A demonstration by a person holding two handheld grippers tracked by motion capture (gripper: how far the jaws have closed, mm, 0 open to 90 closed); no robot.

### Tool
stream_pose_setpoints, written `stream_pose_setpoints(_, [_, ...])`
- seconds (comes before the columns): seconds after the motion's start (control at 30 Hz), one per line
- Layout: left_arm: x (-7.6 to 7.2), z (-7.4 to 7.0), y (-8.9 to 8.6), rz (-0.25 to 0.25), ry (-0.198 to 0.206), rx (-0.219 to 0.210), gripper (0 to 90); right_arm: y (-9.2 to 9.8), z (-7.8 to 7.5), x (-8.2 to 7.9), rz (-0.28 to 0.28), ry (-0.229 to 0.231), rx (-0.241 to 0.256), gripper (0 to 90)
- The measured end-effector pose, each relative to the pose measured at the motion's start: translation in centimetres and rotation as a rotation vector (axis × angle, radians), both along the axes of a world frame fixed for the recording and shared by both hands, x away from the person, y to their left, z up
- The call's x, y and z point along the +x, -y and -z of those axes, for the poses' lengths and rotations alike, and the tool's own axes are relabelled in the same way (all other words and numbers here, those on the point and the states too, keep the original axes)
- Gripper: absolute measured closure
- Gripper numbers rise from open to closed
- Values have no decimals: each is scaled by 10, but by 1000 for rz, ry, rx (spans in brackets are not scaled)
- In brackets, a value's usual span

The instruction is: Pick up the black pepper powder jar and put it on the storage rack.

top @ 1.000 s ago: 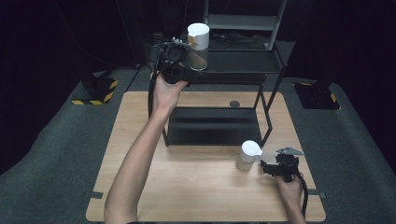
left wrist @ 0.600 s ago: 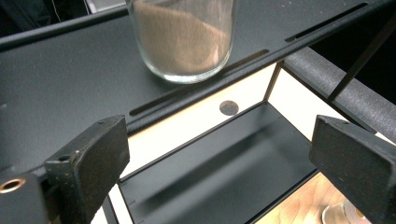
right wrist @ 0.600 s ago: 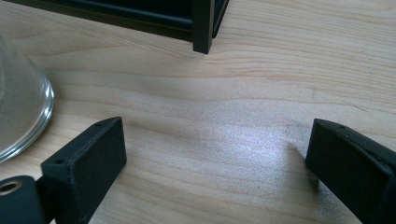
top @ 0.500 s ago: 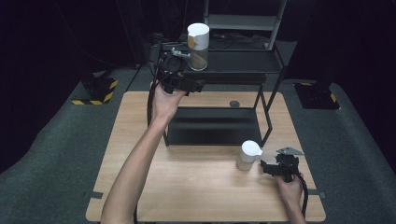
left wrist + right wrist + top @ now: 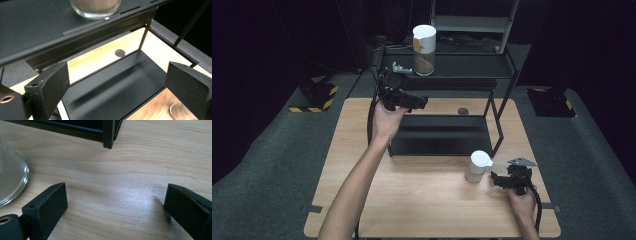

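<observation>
A: Anything hidden or cut off?
B: In the left gripper view the far jar [image 5: 95,7] on the rack's upper shelf [image 5: 37,27] shows just its glass base; the top is cropped. In the right gripper view the near jar [image 5: 10,177] is a curved glass edge at frame left. A small grey item [image 5: 401,67] on the upper shelf is too small to identify.

A: Counts?
B: Two white-lidded jars: one [image 5: 424,42] on the upper shelf, one [image 5: 478,166] on the tabletop [image 5: 412,200]. One black rack [image 5: 447,85]. Two grippers.

A: Fingers?
B: Left gripper [image 5: 414,102], held up by the rack's left front, fingers apart, empty. Right gripper [image 5: 498,180], low at near right, fingers apart, empty, just beside the near jar.

A: Open room?
B: Bare tabletop near-left and centre. The rack's bottom tray [image 5: 120,85] is empty. A rack leg [image 5: 108,135] stands ahead of the right gripper.
</observation>
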State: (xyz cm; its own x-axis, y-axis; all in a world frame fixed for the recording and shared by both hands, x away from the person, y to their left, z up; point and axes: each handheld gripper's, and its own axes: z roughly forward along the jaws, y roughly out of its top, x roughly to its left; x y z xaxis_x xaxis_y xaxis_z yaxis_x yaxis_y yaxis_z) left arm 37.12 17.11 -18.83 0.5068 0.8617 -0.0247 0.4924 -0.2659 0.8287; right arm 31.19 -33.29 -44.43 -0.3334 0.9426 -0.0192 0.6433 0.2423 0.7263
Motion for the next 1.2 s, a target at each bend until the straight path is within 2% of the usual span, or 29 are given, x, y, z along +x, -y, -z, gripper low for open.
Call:
stream_pose_setpoints(0.6, [-9,29,-2,8,-17,10,58,0,0,0,0,0,0,43])
stream_pose_setpoints(0.77, [-13,36,1,13,-23,27,62,0,0,0,0,0,0,43])
stream_pose_setpoints(1.1, [-16,52,3,26,-37,19,62,0,0,0,0,0,0,43])
stream_pose_setpoints(1.2, [-17,55,7,25,-33,38,62,0,0,0,0,0,0,43])
